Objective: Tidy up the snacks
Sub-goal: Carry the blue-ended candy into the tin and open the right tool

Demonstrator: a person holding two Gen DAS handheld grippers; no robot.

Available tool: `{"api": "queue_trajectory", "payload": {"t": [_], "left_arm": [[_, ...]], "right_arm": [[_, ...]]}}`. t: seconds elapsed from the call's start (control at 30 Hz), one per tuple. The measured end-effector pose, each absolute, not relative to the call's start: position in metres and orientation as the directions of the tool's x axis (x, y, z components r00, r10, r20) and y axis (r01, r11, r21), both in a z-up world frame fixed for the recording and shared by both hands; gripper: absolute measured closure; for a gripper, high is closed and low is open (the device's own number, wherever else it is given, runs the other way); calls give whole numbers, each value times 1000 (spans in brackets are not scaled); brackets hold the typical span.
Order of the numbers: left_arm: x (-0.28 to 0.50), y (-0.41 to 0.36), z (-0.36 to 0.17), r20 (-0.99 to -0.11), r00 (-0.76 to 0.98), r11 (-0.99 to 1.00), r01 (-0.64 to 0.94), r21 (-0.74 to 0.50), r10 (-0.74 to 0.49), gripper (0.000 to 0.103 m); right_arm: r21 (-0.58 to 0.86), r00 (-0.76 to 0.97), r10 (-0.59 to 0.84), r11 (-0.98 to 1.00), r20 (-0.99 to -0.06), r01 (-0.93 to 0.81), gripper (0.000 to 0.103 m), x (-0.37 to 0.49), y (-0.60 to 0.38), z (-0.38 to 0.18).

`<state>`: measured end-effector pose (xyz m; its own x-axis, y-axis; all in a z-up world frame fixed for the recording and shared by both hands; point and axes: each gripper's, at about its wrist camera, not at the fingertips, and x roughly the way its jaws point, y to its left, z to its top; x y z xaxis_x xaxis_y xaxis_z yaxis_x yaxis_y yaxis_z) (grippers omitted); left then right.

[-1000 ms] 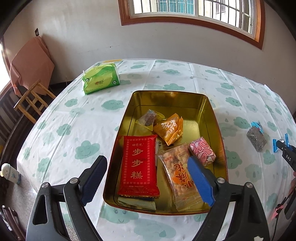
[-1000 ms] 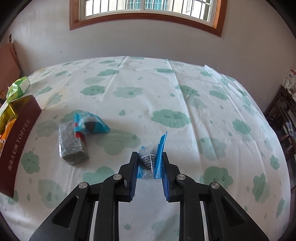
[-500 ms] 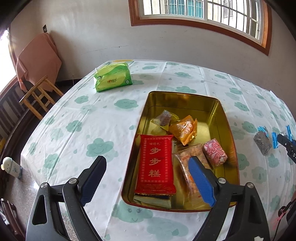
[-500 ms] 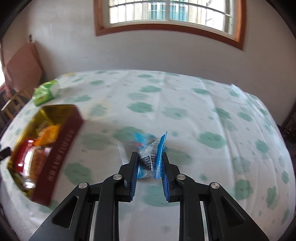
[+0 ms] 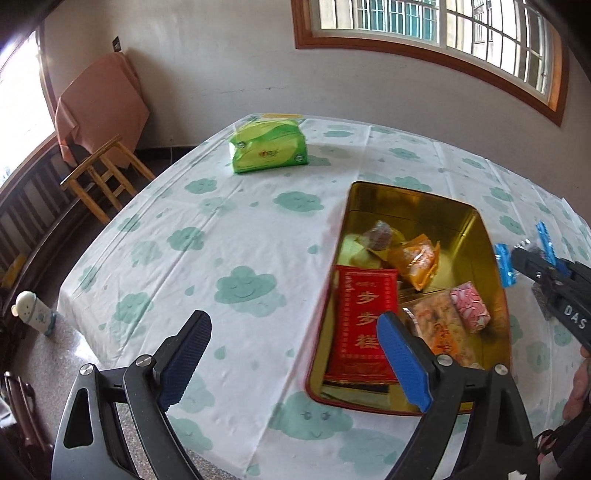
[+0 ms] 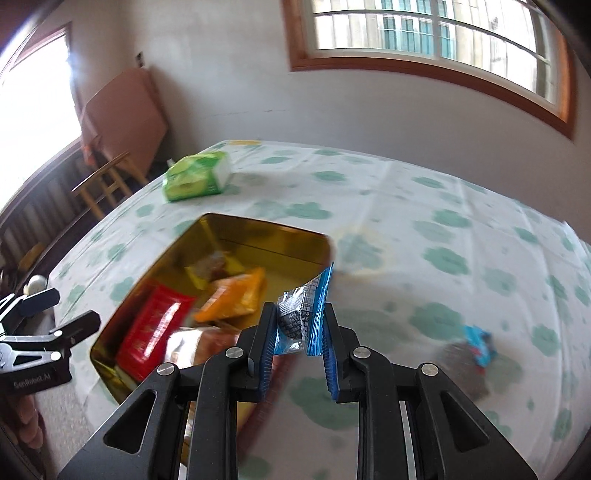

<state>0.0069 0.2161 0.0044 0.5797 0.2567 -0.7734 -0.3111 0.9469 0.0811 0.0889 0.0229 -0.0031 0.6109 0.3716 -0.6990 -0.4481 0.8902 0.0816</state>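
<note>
At the near edge of the table, the left gripper [image 5: 291,354] hangs with its ribbed blue rubber pads spread wide and nothing between them; one finger [image 5: 402,360] overlaps the near left part of the tin in this view, the other [image 5: 184,354] is over bare cloth. The right gripper [image 6: 299,332] is clenched on a small snack packet [image 6: 301,314], a crinkly clear-and-blue plastic wrapper with a dark, patterned filling, held in the air by the tin's right rim. The tablecloth [image 5: 229,258] is smooth white plastic printed with soft green smiling clouds and drops, creased along fold lines.

The tin [image 5: 417,206] is a shallow rectangular metal box with rounded corners, shiny gold inside and dark red outside. In it lie a flat red packet [image 5: 364,328] with gold characters, a clear bag of orange-printed crackers [image 5: 441,332], a small pink-and-white patterned block [image 5: 469,306], a glossy orange pouch [image 5: 417,260] and a little clear-wrapped brown piece [image 5: 378,236].

To the right of the tin, on the cloth, another blue-ended packet [image 6: 476,345] with a grey filling shows only as a blur. Farther back sits a soft green tissue pack [image 5: 267,149]. Beyond the table stand a wooden chair [image 5: 99,173] under a draped brownish cloth [image 5: 99,99], and a wood-framed window [image 5: 424,29].
</note>
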Motion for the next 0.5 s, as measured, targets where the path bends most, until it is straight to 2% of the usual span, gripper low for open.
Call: {"api": "queue_trajectory", "payload": {"t": [0.5], "left_arm": [[3, 235, -4, -792, 550, 933, -355, 67, 266, 13]], "right_arm": [[29, 568, 344, 872, -748, -489, 79, 109, 65, -25]]}}
